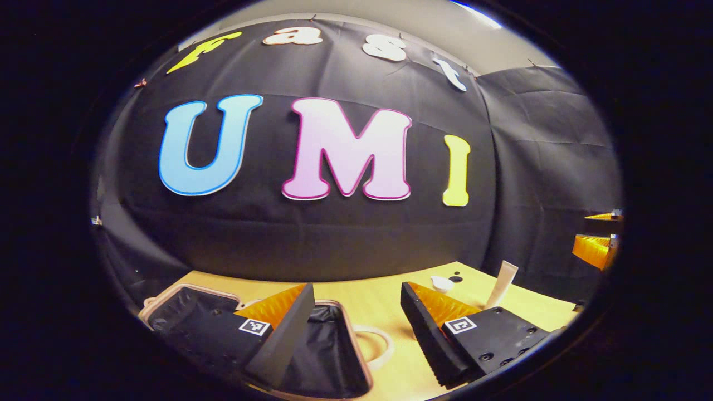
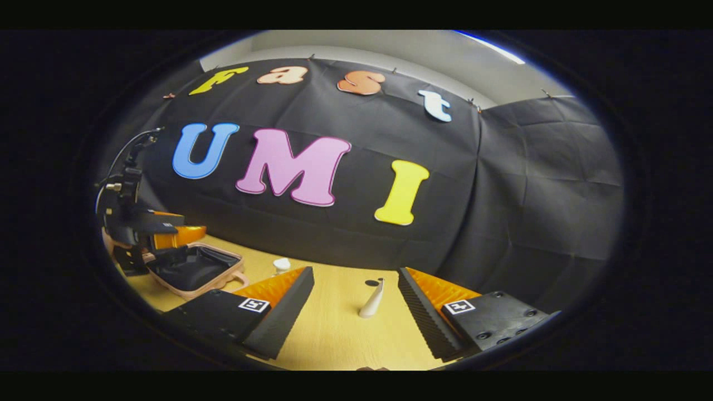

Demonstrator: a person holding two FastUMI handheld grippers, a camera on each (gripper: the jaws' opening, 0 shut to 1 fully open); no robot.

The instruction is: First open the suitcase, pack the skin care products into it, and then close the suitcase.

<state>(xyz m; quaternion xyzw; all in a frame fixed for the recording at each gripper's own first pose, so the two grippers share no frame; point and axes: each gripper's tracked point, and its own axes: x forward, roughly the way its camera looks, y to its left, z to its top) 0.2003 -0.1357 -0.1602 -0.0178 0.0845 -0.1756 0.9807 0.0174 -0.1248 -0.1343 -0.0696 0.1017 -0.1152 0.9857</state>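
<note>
1. Left gripper view: the left gripper (image 1: 356,312) is spread wide and holds nothing, above the open suitcase (image 1: 328,356) on the table (image 1: 384,295). A white tube (image 1: 504,284) stands beyond.
2. Right gripper view: the right gripper (image 2: 356,301) is spread, empty. The tube (image 2: 372,303) stands between its fingers, touching neither; the suitcase (image 2: 195,270) lies far left.
</note>
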